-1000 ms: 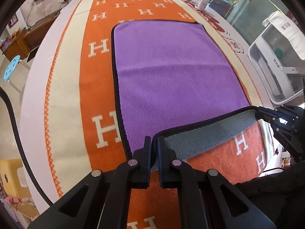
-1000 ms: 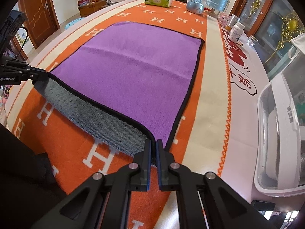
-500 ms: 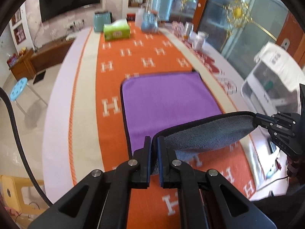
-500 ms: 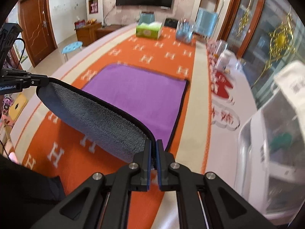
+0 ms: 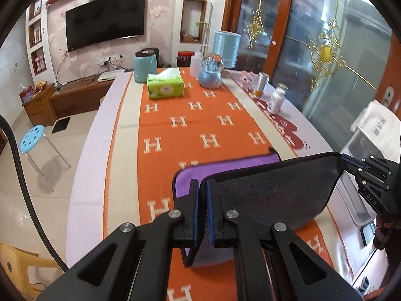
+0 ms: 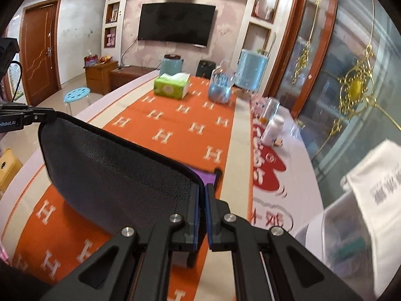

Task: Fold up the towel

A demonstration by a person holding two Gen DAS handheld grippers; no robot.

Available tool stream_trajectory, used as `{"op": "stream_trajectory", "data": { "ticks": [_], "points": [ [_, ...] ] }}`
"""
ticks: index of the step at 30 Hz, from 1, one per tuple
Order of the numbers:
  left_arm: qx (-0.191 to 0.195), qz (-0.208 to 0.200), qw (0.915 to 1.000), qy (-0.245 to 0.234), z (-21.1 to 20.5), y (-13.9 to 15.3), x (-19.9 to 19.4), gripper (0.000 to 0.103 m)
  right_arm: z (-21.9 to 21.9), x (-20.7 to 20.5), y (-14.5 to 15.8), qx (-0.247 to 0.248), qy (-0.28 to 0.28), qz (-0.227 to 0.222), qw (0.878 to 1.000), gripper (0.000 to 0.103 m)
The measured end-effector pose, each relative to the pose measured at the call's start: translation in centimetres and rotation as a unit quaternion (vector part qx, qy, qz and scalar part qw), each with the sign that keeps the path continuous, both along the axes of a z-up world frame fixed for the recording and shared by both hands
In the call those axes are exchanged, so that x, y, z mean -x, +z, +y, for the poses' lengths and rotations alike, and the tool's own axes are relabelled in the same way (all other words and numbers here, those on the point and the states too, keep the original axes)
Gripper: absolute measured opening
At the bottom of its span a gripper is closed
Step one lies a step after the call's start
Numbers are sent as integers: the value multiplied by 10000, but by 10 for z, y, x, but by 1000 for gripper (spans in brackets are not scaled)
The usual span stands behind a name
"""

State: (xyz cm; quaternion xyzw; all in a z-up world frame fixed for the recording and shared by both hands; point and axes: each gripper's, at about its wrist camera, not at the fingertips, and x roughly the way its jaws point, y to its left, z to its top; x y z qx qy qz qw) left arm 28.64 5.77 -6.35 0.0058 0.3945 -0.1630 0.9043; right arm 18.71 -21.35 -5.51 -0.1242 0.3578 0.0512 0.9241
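Observation:
The towel (image 5: pixel 275 190) is purple on one side and grey on the other, with a black hem. Its near edge is lifted high above the table and its grey underside faces both cameras (image 6: pixel 112 170). A strip of the purple side (image 5: pixel 225 166) still lies on the orange cloth beyond. My left gripper (image 5: pixel 203 185) is shut on the towel's near left corner. My right gripper (image 6: pixel 202 190) is shut on the near right corner. Each gripper shows in the other's view, the right one (image 5: pixel 371 175) and the left one (image 6: pixel 27 120), with the hem stretched taut between them.
The table carries an orange H-patterned runner (image 5: pixel 190 130). At its far end stand a green tissue box (image 5: pixel 165 86), a snow globe (image 5: pixel 210 71), a teal canister (image 5: pixel 145 66) and small bottles (image 5: pixel 275 97). A white appliance (image 6: pixel 363 213) stands to the right and a blue stool (image 5: pixel 32 140) to the left.
Both grippers have raised the towel's near edge well above the table and carried it toward the far end. Far less of the purple side shows now than before.

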Motion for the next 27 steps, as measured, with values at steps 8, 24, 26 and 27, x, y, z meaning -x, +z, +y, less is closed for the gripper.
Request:
{"op": "stream_trajectory", "data": {
  "ticks": [8, 24, 26, 27],
  "points": [
    [-133, -189, 9994, 250, -11, -14, -45, 4, 1, -42, -15, 252, -69, -388, 9989, 5],
    [-168, 332, 9956, 861, -15, -69, -106, 28, 4, -89, -58, 542, -61, -463, 9974, 11],
    [-129, 367, 9950, 919, -14, -70, -107, 36, 3, -92, -60, 530, -108, -468, 9974, 12],
    [-148, 382, 9946, 950, -13, -71, -108, 38, 1, -93, -60, 485, -120, -452, 9977, 14]
  ]
}}
